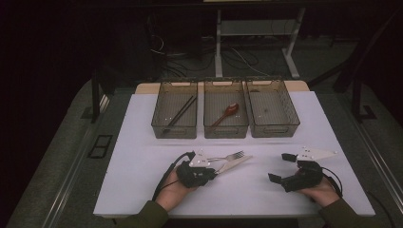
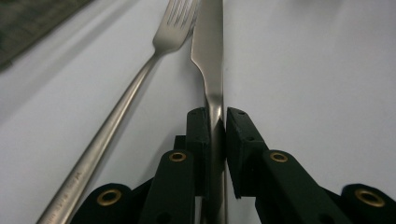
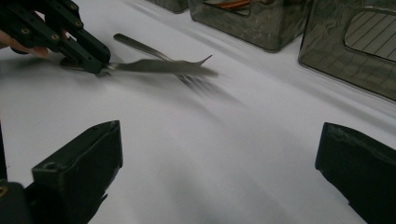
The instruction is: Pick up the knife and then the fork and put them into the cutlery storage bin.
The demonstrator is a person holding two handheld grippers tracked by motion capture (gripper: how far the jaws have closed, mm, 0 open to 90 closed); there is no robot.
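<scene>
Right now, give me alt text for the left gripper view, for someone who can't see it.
The left gripper, black with brass rivets, is shut on the handle of a silver metal table knife whose blade points away across a white table. A silver metal fork lies on the table just left of the knife, its tines close to the blade.

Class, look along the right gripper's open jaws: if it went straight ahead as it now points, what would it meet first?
Probably the knife held by the left gripper, or the fork lying just behind it; bare table comes before them. Depth is hard to judge.

left tongs (image 2: 217, 122) clamped; right tongs (image 3: 219, 172) apparently spread.
</scene>
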